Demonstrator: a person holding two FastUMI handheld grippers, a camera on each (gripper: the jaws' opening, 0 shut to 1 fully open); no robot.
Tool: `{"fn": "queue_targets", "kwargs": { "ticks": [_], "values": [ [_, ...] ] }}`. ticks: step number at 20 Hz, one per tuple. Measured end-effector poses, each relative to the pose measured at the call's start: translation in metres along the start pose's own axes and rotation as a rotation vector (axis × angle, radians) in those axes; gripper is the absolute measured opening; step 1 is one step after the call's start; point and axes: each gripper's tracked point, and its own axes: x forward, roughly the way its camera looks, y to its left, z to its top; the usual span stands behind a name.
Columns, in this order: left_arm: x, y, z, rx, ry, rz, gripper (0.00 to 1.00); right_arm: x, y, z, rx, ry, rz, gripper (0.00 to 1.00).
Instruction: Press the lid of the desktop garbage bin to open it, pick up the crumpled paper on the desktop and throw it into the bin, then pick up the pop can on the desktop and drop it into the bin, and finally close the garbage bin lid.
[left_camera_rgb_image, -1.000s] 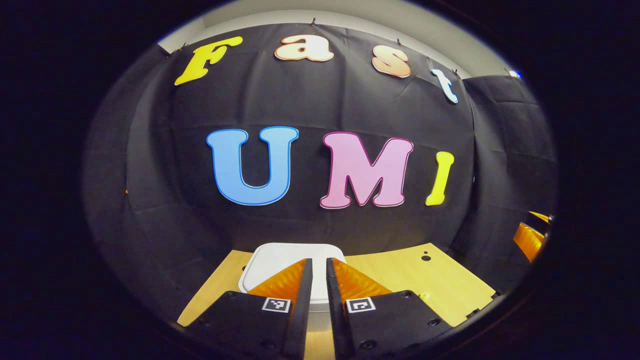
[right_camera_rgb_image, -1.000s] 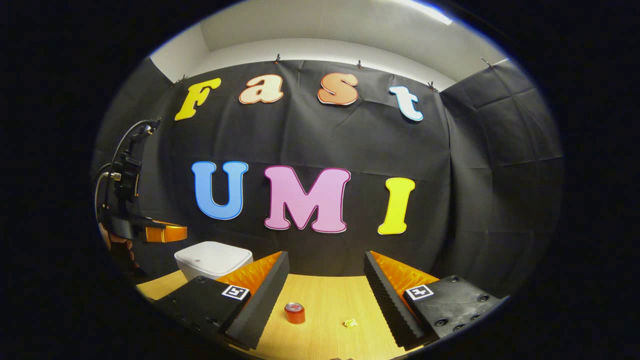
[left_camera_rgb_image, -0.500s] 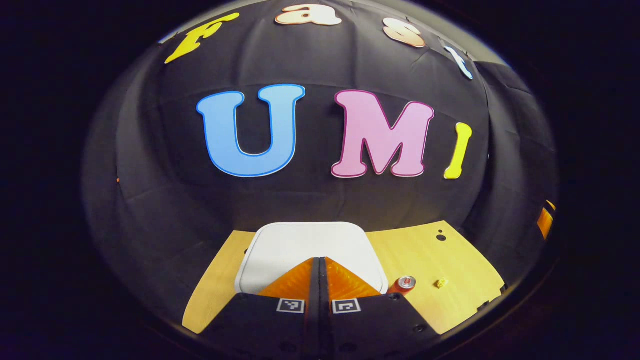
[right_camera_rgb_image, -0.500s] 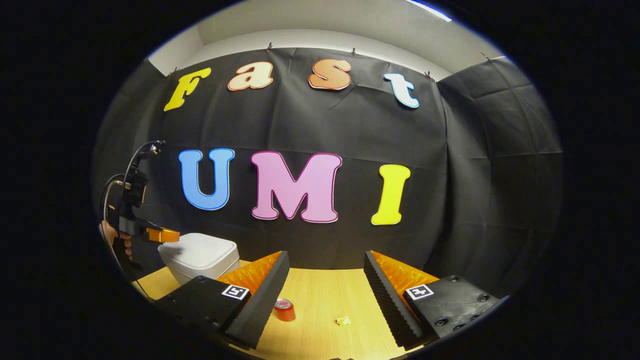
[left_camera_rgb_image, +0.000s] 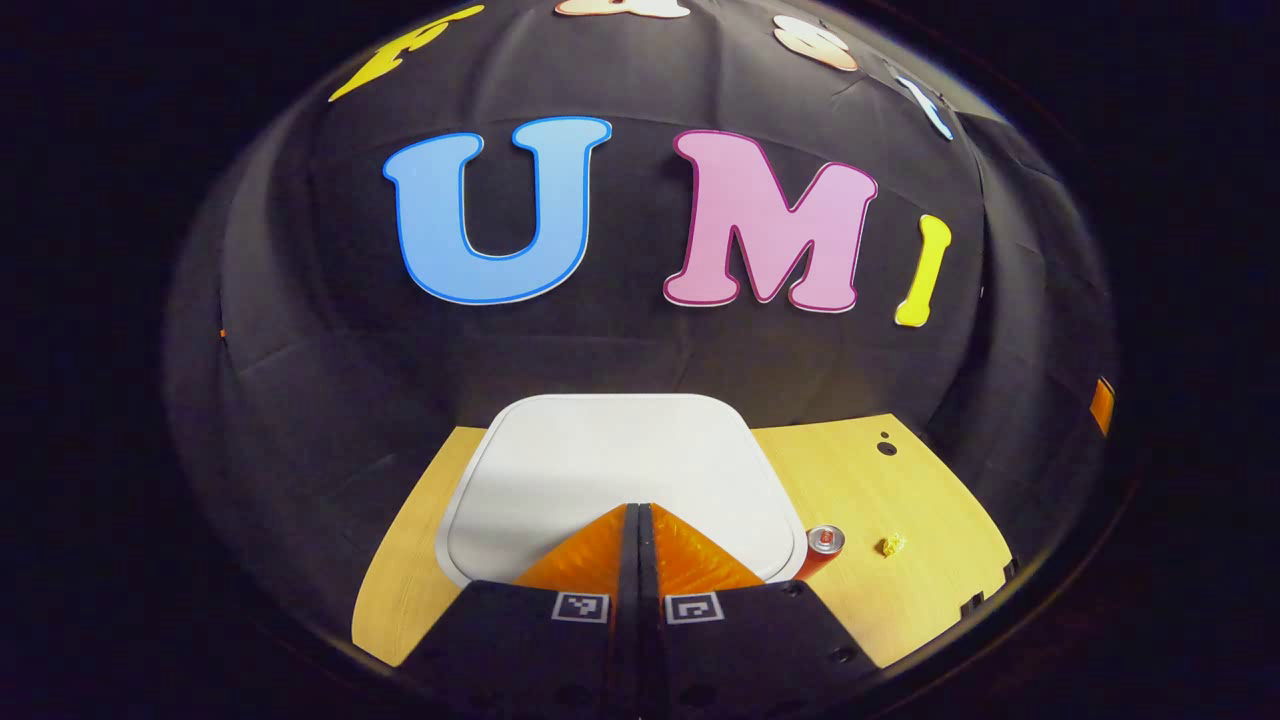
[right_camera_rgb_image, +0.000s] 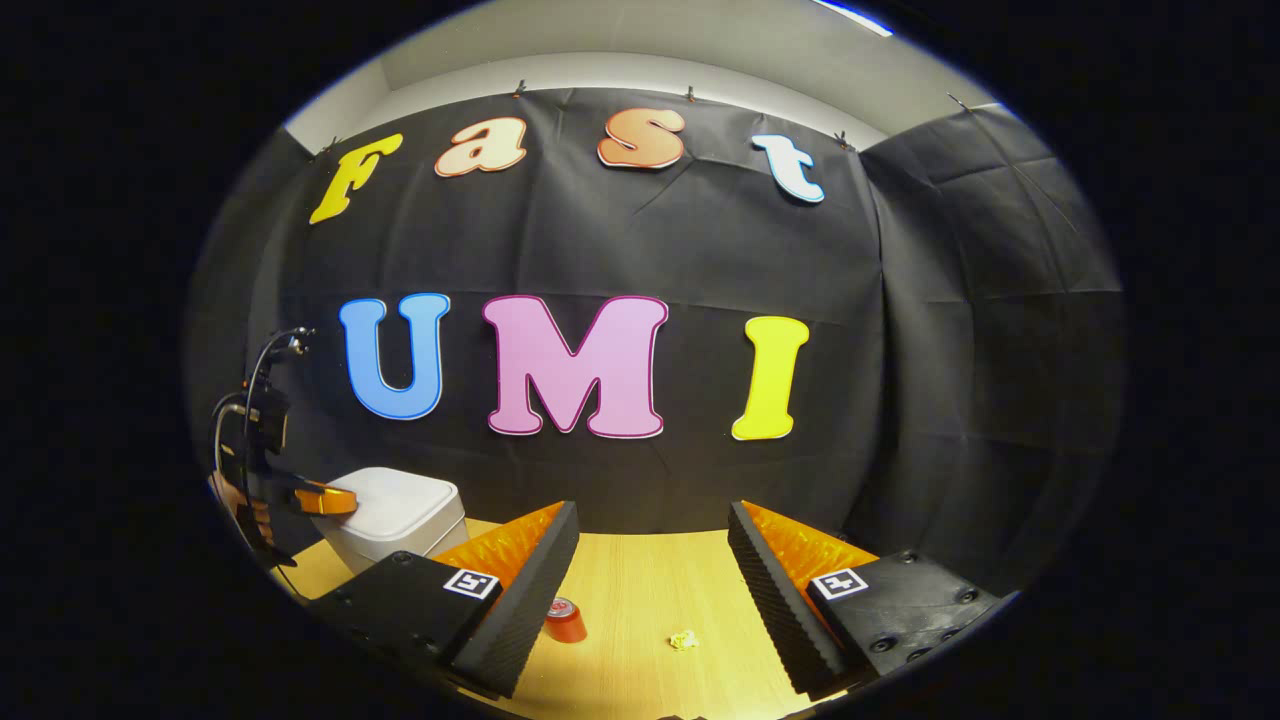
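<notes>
Left gripper (left_camera_rgb_image: 637, 510), fingers together, sits at the white bin lid (left_camera_rgb_image: 610, 470) — stiff, springy plastic, likely best pressed near its front edge — while the right gripper (right_camera_rgb_image: 652, 545) is spread apart.

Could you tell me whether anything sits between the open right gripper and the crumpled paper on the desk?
Nothing visible does. The right gripper is open above bare desktop, and the crumpled paper lies between its fingers' lines. The pop can stands apart, toward the bin.
</notes>
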Motion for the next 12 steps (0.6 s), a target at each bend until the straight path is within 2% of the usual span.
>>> {"fn": "queue_targets", "kwargs": {
  "ticks": [2, 6, 8, 12],
  "values": [
    [0.002, -0.001, -0.003, -0.010, -0.005, 0.006, 0.07, 0.000, 0.000, -0.003, 0.010, 0.008, -0.001, 0.97],
    [0.000, -0.001, 0.000, 0.044, -0.024, 0.019, 0.07, -0.004, 0.002, -0.013, 0.007, 0.028, 0.006, 0.97],
    [-0.006, -0.003, 0.009, 0.075, -0.056, 0.037, 0.07, -0.005, 0.001, -0.014, 0.011, 0.036, 0.009, 0.97],
    [-0.034, -0.027, 0.045, 0.050, -0.187, 0.023, 0.06, -0.009, -0.003, -0.007, 0.012, 0.022, 0.005, 0.97]
  ]
}}
